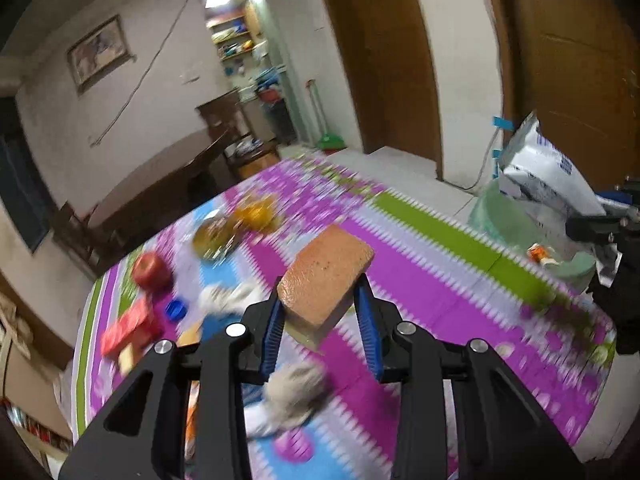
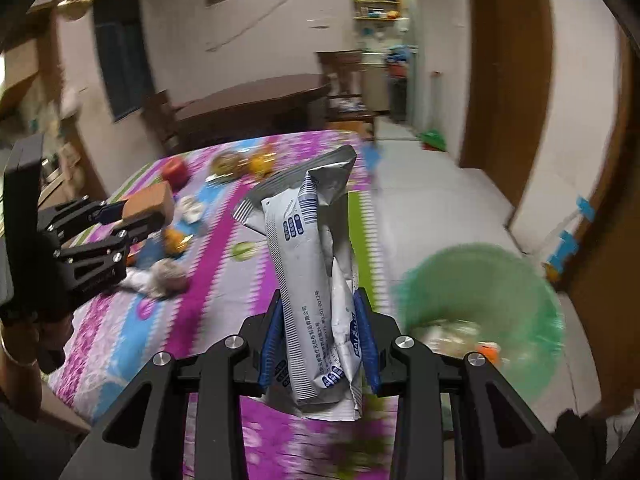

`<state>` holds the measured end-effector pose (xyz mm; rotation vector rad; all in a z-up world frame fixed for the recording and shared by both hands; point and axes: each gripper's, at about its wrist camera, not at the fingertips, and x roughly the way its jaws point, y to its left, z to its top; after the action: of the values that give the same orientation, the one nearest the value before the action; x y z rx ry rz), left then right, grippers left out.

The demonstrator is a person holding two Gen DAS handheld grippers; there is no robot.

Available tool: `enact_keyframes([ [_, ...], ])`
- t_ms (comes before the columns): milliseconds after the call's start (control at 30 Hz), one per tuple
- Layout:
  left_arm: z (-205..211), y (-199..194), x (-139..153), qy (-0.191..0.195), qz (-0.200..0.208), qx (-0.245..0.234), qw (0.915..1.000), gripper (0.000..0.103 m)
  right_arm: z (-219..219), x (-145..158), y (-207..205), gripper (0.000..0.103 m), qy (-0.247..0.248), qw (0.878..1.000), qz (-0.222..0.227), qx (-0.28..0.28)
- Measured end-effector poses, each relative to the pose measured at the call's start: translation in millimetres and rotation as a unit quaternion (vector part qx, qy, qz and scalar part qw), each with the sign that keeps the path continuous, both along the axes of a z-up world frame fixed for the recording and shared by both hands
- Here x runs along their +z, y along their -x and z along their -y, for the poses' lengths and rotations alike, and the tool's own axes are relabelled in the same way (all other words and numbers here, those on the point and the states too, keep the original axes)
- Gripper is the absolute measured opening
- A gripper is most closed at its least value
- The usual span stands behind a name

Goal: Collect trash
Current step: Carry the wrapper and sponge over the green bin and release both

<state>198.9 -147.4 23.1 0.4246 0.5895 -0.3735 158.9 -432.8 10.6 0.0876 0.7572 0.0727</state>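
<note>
My left gripper is shut on an orange-brown sponge block and holds it above the patterned tablecloth; it also shows in the right wrist view with the sponge. My right gripper is shut on a crumpled silver and white wrapper, held upright near the table's right edge. The wrapper shows at the right of the left wrist view. A green bin with some trash inside sits beside the table, just right of the wrapper; it also shows in the left wrist view.
On the table lie a red apple, a red box, a blue cap, crumpled tissues, orange fruit and a plate of scraps. A dark round table stands behind. Wooden doors are at right.
</note>
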Motion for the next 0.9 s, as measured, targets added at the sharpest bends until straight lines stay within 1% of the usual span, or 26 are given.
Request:
enact_keyframes([
  [167, 62, -7, 3, -0.014, 0.009, -0.039, 0.9991, 0.032, 52, 9, 3, 0.036, 0.010, 0.999, -0.012, -0.050],
  [333, 119, -11, 4, -0.027, 0.011, -0.073, 0.9969, 0.032, 110, 11, 5, 0.036, 0.005, 0.995, -0.033, -0.098],
  [500, 162, -18, -2, -0.044, 0.010, -0.101, 0.9939, 0.032, 162, 6, 5, 0.037, 0.004, 0.988, -0.058, -0.143],
  [700, 205, -29, -12, -0.060, -0.003, -0.125, 0.9904, 0.032, 207, -4, 5, 0.037, 0.002, 0.980, -0.088, -0.181],
  [833, 225, -34, -20, -0.069, -0.017, -0.141, 0.9875, 0.032, 220, -11, 3, 0.037, 0.001, 0.975, -0.102, -0.198],
  [900, 235, -34, -25, -0.078, -0.018, -0.148, 0.9858, 0.032, 224, -13, 5, 0.037, 0.004, 0.973, -0.110, -0.204],
])
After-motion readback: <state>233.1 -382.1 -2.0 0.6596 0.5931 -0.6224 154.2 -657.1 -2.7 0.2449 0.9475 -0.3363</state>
